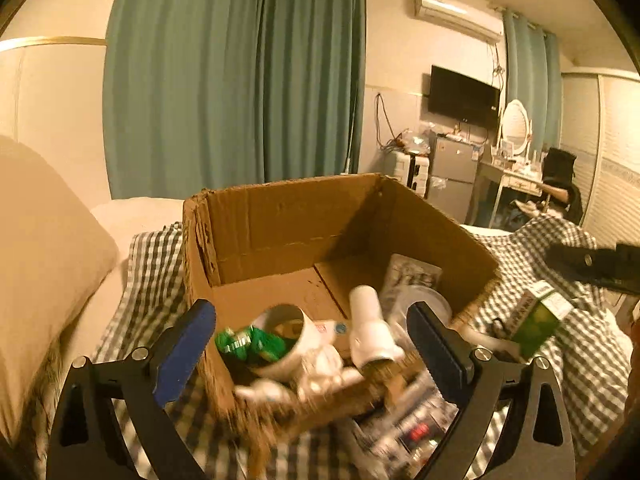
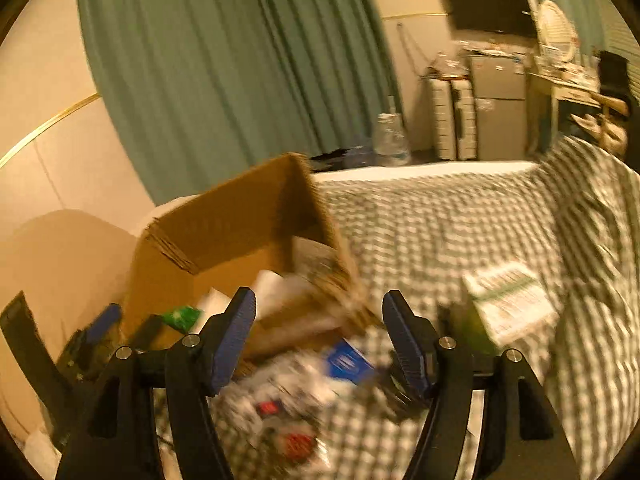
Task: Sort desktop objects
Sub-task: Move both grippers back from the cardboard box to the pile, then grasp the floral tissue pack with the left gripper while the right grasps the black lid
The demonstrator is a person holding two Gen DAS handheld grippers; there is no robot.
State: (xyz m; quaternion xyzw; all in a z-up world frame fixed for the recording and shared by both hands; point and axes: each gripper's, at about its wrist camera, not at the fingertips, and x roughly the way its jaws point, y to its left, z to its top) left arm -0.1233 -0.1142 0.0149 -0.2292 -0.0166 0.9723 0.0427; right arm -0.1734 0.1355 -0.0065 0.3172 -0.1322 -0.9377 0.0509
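**Tools open over the box, next item not yet picked**

Tool on our left hand (image 1: 312, 344) first: in the left wrist view its jaws stand spread as wide as they go, with nothing pinched between the pads. Past them sits the cardboard box (image 1: 280, 216) on the checked bedspread (image 1: 560, 360), already holding a white cup (image 1: 288, 340), a green packet (image 1: 244, 342), a white tube (image 1: 368, 328) and a clear lid. We judge a drop into the box is just finished on this side. A green carton (image 1: 536, 320) lies outside the box to the right, near the other tool's dark body.

In the right wrist view, our right tool (image 2: 320, 336) is partly open and empty too; the picture is smeared. Below it lie a printed packet (image 2: 280, 412) and a small blue box (image 2: 348, 360) on the bedspread, the green carton (image 2: 504, 308) just to the right, the cardboard box (image 2: 224, 240) to the left.

Next, we think, the right tool must settle over one loose item, straddle it, close, then carry it left into the box.
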